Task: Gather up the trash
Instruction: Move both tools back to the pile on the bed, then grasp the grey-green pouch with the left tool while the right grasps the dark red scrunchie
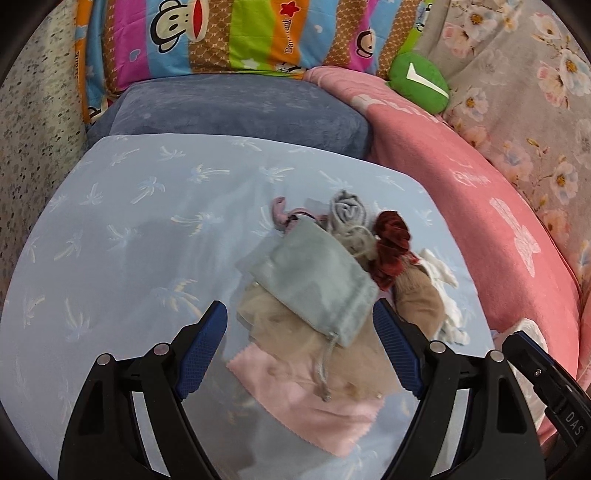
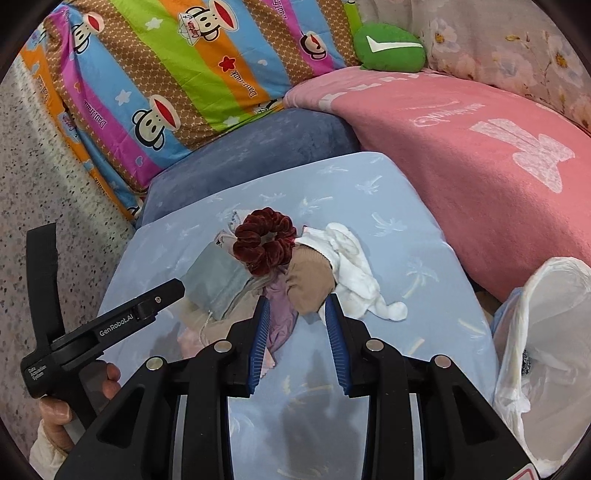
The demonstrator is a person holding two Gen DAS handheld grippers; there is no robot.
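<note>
A pile of small cloth items lies on a light blue cushion (image 1: 122,229): a grey drawstring pouch (image 1: 317,280), a dark red scrunchie (image 1: 391,247), a tan sock (image 1: 417,299), a white sock (image 1: 447,295), a pink cloth (image 1: 325,406). My left gripper (image 1: 299,317) is open, its jaws either side of the pouch's near end. In the right wrist view my right gripper (image 2: 297,310) is open, its tips at the near edge of the tan sock (image 2: 310,284), below the scrunchie (image 2: 264,240) and beside the white sock (image 2: 354,273). A white plastic trash bag (image 2: 546,354) stands open at the right.
The blue cushion (image 2: 424,258) rests on a darker blue cushion (image 1: 236,107). A pink blanket (image 1: 480,206) lies at the right, a striped cartoon quilt (image 1: 229,33) behind, a green plush (image 1: 417,81) near it. The left gripper's body (image 2: 110,325) shows at left in the right wrist view.
</note>
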